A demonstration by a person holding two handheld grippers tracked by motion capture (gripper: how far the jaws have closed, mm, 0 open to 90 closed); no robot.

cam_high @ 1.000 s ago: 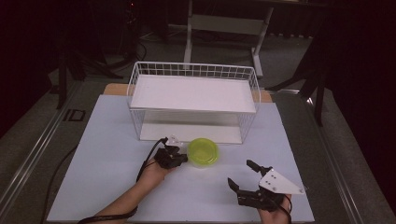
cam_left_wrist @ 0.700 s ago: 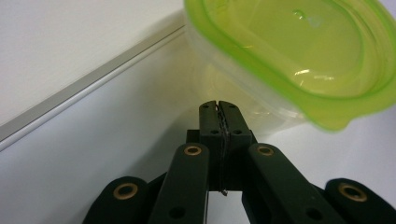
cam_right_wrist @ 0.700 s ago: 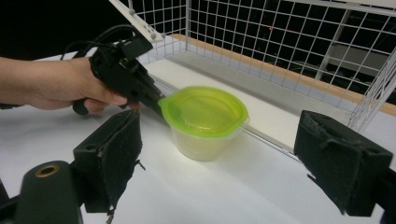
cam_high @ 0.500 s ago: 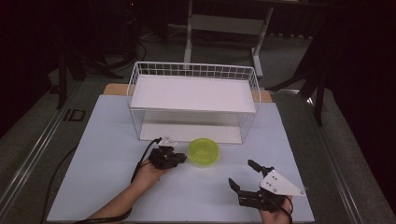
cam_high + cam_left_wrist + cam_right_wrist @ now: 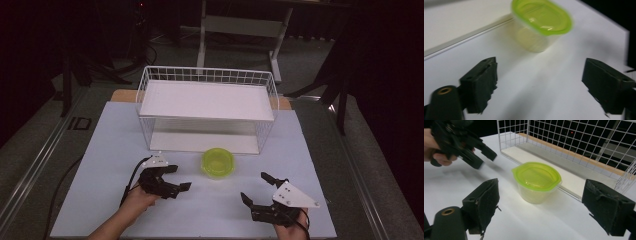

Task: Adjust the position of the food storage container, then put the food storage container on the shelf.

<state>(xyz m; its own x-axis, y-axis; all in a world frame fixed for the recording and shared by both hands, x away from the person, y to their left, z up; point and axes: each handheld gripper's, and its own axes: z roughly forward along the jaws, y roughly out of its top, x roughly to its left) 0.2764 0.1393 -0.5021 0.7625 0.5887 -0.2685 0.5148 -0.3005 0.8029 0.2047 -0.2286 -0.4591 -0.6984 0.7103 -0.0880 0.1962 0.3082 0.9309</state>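
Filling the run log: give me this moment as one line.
left gripper: jaws just opened, nothing between, beside tub | right gripper: open, empty | tub: lidded, upright on table, before wire rack

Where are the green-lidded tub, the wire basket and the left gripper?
green-lidded tub (image 5: 218, 162): high view, middle of its lid.
wire basket (image 5: 207, 75): high view, on its back wall.
left gripper (image 5: 179, 178): high view, midway between its open fingertips.

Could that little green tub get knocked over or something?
Maybe. The lidded green tub stands free beside the wire rack, so a sideways bump from the left tongs, whose jaws have just been opening with nothing between them, could tip it. The right tongs, open, might also shove it against the rack.
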